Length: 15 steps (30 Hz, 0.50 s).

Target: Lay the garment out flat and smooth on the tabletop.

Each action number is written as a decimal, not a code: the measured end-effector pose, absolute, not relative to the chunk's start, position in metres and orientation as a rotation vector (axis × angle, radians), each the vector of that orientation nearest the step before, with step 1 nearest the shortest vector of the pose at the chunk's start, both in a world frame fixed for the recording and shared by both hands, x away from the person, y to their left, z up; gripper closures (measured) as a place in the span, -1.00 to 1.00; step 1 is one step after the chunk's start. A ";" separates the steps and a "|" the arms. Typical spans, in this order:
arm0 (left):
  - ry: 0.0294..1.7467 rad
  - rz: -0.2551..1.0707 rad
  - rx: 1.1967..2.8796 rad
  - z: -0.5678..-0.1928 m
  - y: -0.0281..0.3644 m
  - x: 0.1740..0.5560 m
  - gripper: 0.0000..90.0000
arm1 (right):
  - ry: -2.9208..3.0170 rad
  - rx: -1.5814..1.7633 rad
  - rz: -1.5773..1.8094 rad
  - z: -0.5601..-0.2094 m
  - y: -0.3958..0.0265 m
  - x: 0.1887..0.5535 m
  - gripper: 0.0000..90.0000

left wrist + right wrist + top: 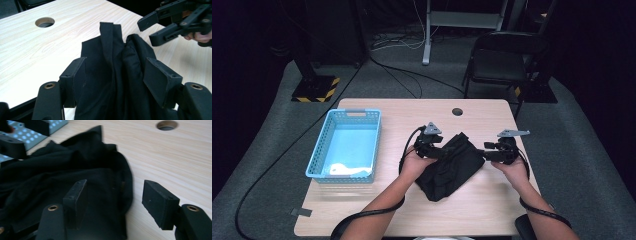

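High view: black cloth (450, 165) sits bunched mid-worktop (492, 210), right of the blue basket (346, 145). Left gripper (443, 151) has its jaws spread around a fold, not squeezing. Right gripper (485, 153) jaws gape at the cloth's edge.

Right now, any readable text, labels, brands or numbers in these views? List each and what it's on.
None readable.
Black garment: no tag or print visible.
Blue basket: plain, no label.
Table: bare wood grain; the grey tape piece at its edge is blank.
Yellow-black hazard stripes on the floor stand base are a marking, not lettering.
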State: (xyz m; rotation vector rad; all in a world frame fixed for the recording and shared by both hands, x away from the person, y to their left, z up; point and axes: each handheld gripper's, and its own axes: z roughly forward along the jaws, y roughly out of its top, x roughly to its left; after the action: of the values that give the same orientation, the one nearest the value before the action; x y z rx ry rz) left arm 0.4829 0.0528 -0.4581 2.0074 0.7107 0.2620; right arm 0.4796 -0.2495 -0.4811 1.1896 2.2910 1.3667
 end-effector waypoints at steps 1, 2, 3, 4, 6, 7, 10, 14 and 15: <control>0.714 0.261 2.009 -0.459 0.054 0.483 -0.23 | 2.304 1.177 1.370 -0.481 -0.245 0.479 -0.21; 0.719 0.262 2.008 -0.460 0.054 0.483 -0.24 | 2.317 1.165 1.368 -0.481 -0.241 0.479 -0.24; 0.722 0.264 2.008 -0.461 0.055 0.483 -0.24 | 2.329 1.153 1.363 -0.481 -0.237 0.479 -0.26; 0.727 0.259 2.006 -0.463 0.056 0.483 -0.24 | 2.342 1.145 1.357 -0.481 -0.234 0.480 -0.27; 0.738 0.243 1.999 -0.465 0.058 0.484 -0.24 | 2.361 1.140 1.351 -0.483 -0.229 0.481 -0.27; 0.742 0.236 1.996 -0.466 0.058 0.484 -0.24 | 2.373 1.137 1.347 -0.485 -0.227 0.482 -0.27; 0.745 0.231 1.993 -0.467 0.060 0.484 -0.22 | 2.400 1.126 1.332 -0.487 -0.223 0.483 -0.19; 0.743 0.235 1.992 -0.467 0.061 0.484 -0.19 | 2.431 1.100 1.296 -0.489 -0.222 0.483 -0.02; 0.743 0.233 1.993 -0.467 0.060 0.484 -0.19 | 2.430 1.099 1.296 -0.488 -0.222 0.483 0.03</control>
State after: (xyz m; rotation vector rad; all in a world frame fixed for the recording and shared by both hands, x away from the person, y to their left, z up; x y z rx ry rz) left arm 0.4838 0.0603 -0.4670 1.9926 0.7431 0.2334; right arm 0.4829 -0.2221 -0.4885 1.0992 2.4297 1.2955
